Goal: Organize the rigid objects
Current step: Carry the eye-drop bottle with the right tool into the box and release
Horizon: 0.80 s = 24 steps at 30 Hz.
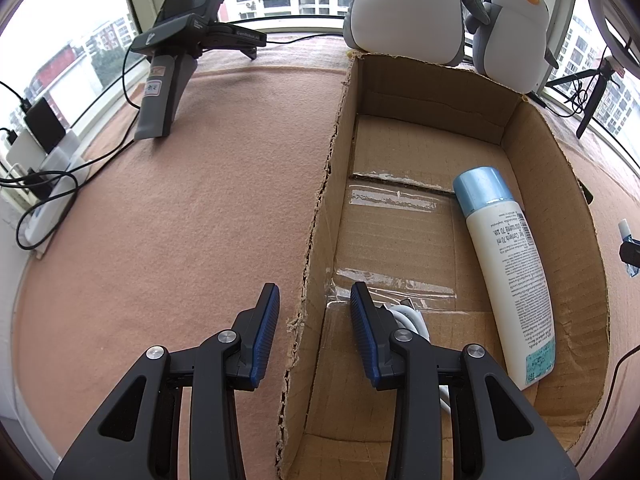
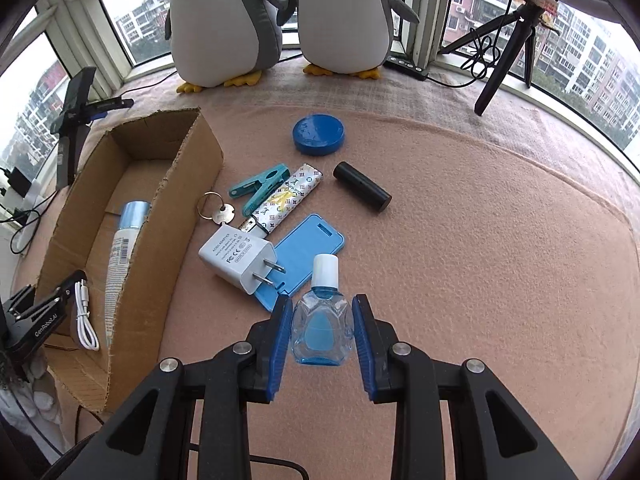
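Note:
A small clear blue bottle (image 2: 322, 320) with a white cap lies on the pink cloth, and my right gripper (image 2: 321, 320) has its blue pads against both of its sides. Just beyond it lie a white charger plug (image 2: 240, 258), a blue flat case (image 2: 308, 248), a key on a ring (image 2: 218, 210), a patterned stick (image 2: 286, 204), a teal clothespin (image 2: 260, 186), a black cylinder (image 2: 362, 186) and a blue round lid (image 2: 319, 135). My left gripper (image 1: 314, 308) is open, straddling the left wall of the cardboard box (image 1: 320, 200). The box holds a white bottle (image 1: 508, 268) and a white cable (image 1: 408, 316).
Two plush penguins (image 2: 280, 16) stand by the window behind the objects. A black tripod (image 2: 504, 56) stands at the back right. A spare gripper on a stand (image 1: 180, 40) and power bricks with cables (image 1: 40, 152) sit at the left edge of the cloth.

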Each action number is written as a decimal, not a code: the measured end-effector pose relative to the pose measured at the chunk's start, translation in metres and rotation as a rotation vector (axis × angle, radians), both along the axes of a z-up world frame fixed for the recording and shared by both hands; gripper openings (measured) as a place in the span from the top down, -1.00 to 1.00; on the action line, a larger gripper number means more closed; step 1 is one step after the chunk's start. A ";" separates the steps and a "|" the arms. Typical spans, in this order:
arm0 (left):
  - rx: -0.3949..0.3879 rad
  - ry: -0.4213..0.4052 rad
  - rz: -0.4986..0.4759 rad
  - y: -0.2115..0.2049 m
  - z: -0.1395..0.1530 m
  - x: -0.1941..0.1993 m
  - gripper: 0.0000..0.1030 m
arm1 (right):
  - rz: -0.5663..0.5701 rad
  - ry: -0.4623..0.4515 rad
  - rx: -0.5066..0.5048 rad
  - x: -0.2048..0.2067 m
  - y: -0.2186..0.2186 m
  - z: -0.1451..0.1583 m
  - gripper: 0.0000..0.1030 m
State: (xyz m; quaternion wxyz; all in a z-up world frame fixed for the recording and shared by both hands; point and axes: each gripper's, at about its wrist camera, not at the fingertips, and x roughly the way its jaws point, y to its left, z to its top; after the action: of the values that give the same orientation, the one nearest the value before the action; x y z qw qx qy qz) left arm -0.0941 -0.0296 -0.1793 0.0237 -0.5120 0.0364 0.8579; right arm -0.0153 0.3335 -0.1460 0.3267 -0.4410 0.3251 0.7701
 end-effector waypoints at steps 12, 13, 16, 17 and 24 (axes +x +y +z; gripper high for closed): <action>0.001 0.000 -0.001 0.000 0.000 0.000 0.31 | 0.142 0.160 0.066 -0.066 -0.032 0.065 0.47; 0.001 0.000 -0.001 0.000 0.000 0.000 0.31 | 0.156 0.165 0.063 -0.074 -0.035 0.065 0.47; 0.002 0.000 -0.001 0.000 0.000 0.000 0.31 | 0.191 0.180 0.051 -0.094 -0.045 0.064 0.47; 0.003 0.000 0.000 0.000 0.000 0.001 0.31 | 0.201 0.185 0.044 -0.100 -0.048 0.063 0.47; 0.003 0.000 -0.001 0.000 0.000 0.001 0.31 | 0.250 0.193 0.005 -0.129 -0.063 0.054 0.47</action>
State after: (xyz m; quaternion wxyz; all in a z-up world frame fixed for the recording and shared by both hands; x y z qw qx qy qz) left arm -0.0934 -0.0300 -0.1796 0.0247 -0.5119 0.0351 0.8580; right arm -0.1445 0.2701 -0.0924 0.1968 -0.4011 0.2956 0.8444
